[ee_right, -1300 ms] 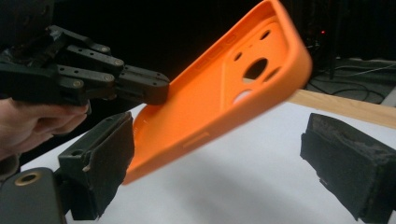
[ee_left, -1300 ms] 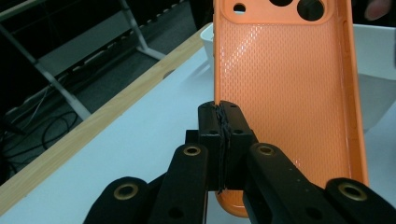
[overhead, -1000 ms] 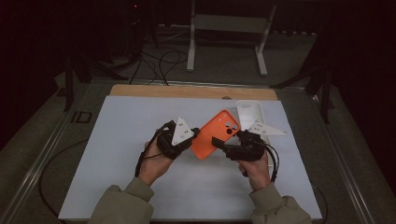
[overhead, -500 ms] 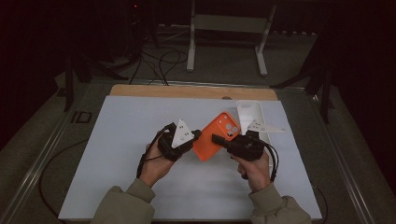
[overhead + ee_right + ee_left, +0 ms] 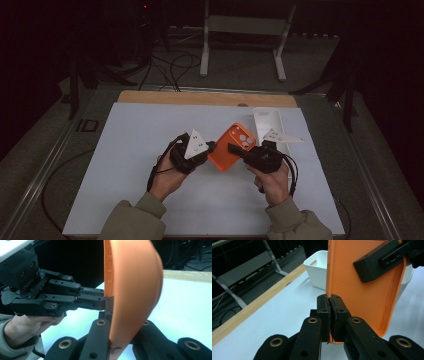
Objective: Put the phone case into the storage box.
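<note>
Both hands are up over the middle of the white table [image 5: 125, 150], and between them hangs an orange phone case [image 5: 231, 146], held off the surface and tilted, its camera cut-out toward the far end. The left gripper [image 5: 209, 148] has its jaws pinched tight on the case's thin side wall; in the left gripper view the two black pads meet on that orange edge [image 5: 329, 300], with the textured inside of the case rising above them. The right gripper [image 5: 234, 149] comes in from the other side and clamps the case too; its own view shows the smooth orange back [image 5: 132, 295] squeezed between its jaws. A white bin [image 5: 268, 124] sits just beyond the right hand [image 5: 272, 181], near the table's far edge.
</note>
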Demonstrator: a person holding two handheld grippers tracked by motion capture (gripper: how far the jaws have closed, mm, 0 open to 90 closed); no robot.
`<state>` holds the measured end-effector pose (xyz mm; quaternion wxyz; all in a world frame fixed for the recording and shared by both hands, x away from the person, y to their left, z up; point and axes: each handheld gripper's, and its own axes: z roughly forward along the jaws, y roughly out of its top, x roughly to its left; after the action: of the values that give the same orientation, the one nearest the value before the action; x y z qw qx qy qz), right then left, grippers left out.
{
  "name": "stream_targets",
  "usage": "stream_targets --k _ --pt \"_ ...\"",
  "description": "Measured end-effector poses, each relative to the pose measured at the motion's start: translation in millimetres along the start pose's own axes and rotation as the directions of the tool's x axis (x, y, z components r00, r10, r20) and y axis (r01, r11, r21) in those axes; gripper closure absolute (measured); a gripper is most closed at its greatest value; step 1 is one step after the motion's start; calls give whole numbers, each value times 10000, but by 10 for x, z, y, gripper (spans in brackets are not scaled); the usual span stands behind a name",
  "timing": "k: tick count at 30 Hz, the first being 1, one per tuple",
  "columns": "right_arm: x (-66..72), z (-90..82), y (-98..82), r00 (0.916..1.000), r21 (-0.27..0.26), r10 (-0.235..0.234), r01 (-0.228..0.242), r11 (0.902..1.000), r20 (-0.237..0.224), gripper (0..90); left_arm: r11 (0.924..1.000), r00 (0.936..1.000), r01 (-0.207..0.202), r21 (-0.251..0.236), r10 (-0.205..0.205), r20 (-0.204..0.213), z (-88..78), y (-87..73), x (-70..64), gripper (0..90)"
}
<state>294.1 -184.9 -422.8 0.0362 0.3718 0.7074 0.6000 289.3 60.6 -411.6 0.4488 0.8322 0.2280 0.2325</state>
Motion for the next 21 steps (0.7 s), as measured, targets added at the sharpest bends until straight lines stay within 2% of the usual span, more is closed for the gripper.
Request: stream_targets --k 3,4,7,8,11,12,13,14,16,19,20,21 --pt "-2 3 -2 10000 -5 -4 4 10000 29 868 9995 9993 318 -45 -317 184 -7 0 32 773" --pt "-2 7 -4 10000 -5 -24 24 10000 41 867 9986 9982 522 -10 -522 299 -15 1 59 689" --pt "-3 13 -6 10000 8 -15 15 10000 20 866 9972 9969 741 53 -742 279 -20 -2 82 542" --pt "-1 16 -7 10000 26 -26 26 10000 26 866 9965 9962 834 61 -835 264 -26 -4 93 542" --pt "-3 24 -11 10000 49 -98 98 9999 -8 865 9942 9935 1075 -37 -1073 368 -52 -2 124 445" --pt "-6 24 -12 9999 58 -110 110 9999 -16 864 9920 9908 1260 -111 -1253 507 -67 2 141 357" --pt "-6 24 -12 9999 58 -110 110 9999 -16 864 9920 9908 1260 -111 -1253 507 -67 2 141 318" --pt "-6 23 -13 9999 54 -120 120 9999 -14 864 9917 9906 1284 -106 -1277 481 -75 3 145 318" --pt "-5 14 -12 9999 37 -169 169 9999 -20 863 9911 9897 1332 -58 -1327 527 -89 1 156 230" --pt "-5 7 -11 9998 33 -197 197 9998 -15 863 9905 9891 1374 -20 -1371 530 -96 -2 164 182" --pt "-6 2 -11 9997 15 -228 228 9997 -41 863 9897 9869 1432 -12 -1427 752 -107 -5 177 170" --pt "-6 2 -11 9997 15 -228 228 9997 -41 863 9897 9869 1432 -12 -1427 752 -107 -5 177 160"
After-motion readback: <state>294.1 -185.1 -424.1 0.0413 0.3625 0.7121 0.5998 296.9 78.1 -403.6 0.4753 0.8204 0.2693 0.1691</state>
